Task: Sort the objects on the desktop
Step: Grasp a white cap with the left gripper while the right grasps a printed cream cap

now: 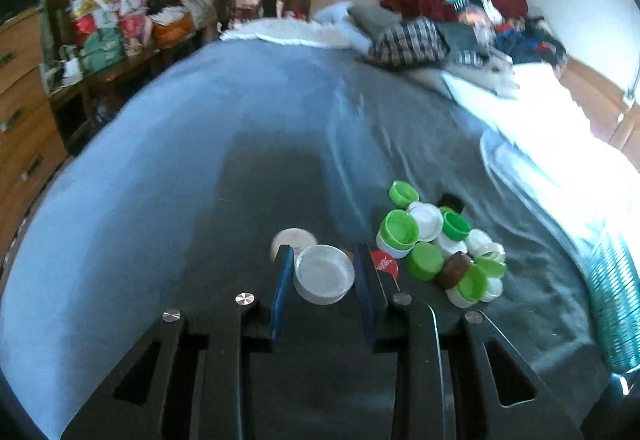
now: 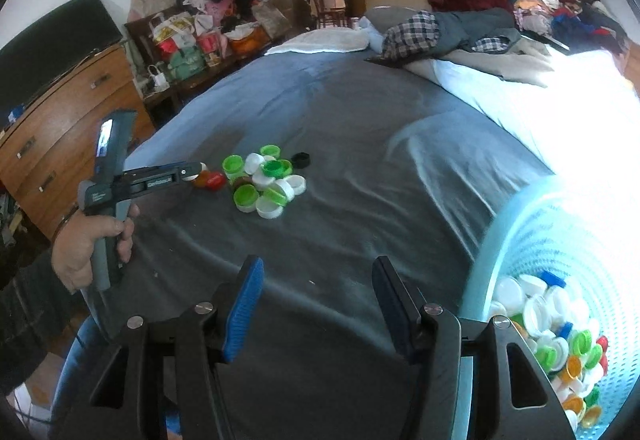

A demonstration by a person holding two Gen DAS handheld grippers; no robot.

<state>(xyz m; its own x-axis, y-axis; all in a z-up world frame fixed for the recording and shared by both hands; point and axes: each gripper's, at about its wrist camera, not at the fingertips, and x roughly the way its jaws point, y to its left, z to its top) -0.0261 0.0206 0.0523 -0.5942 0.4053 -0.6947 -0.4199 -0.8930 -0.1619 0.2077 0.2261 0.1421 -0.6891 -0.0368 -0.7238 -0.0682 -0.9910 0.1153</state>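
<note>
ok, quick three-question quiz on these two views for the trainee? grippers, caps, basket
1. True or false: the right gripper holds something.
2. The left gripper is shut on a cap of which colour? A green, B white, C red.
3. Fill in: one pile of caps lies on the bed; many more sit in the ___.

Key: 1 false, its jaws stand open and empty; 2 B; 3 basket.
</note>
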